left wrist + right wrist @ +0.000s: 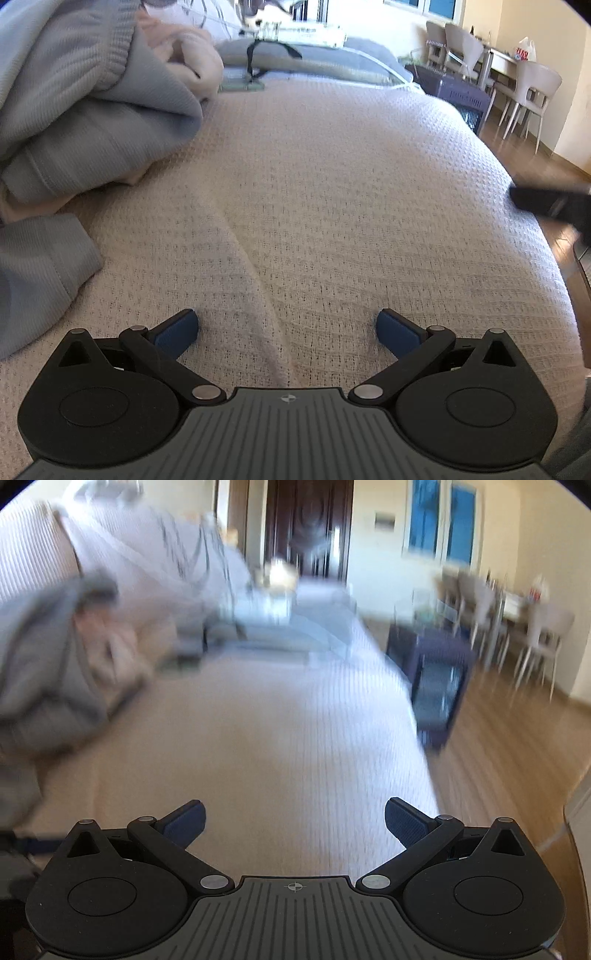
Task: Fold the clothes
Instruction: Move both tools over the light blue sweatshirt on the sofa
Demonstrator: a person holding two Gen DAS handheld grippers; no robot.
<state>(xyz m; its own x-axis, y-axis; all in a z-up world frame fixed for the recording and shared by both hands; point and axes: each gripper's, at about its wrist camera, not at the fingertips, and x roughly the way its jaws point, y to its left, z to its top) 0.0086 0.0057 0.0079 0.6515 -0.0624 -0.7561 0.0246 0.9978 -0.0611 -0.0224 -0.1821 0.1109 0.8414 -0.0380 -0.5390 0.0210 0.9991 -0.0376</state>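
My left fingers (287,329) are spread as wide as they go with nothing between them, tipped down over the bare waffle-weave blanket (332,206) on the bed. A soft ridge in the blanket runs right up between my blue pads (177,330). I judge I hold them spread like this because the next thing I need is a garment edge, and none is under me yet. My right fingers (293,821) are spread wide too and empty, aimed more level across the same blanket (277,746), nearer the bed's right edge. From the left view, my right fingers show only as a dark blurred shape at the far right.

The clothes sit off to my left: a heap with a grey knit garment (74,110) on top and something pale pink (192,62) tucked behind it, unfolded as far as I can tell. They lie bunched, so I cannot tell sleeves from hem, or how many pieces there are; the heap runs out of the picture at the left. A grey cuff-like end (33,273) lies nearer me, and I cannot tell whether it belongs to the same garment.

Further off lie pillows (295,55) with a dark strap across them. Beyond the bed stand a dark basket (458,96) and dining chairs (532,88). The right view is smeared with blur, so the heap (51,657) there is only a grey mass.
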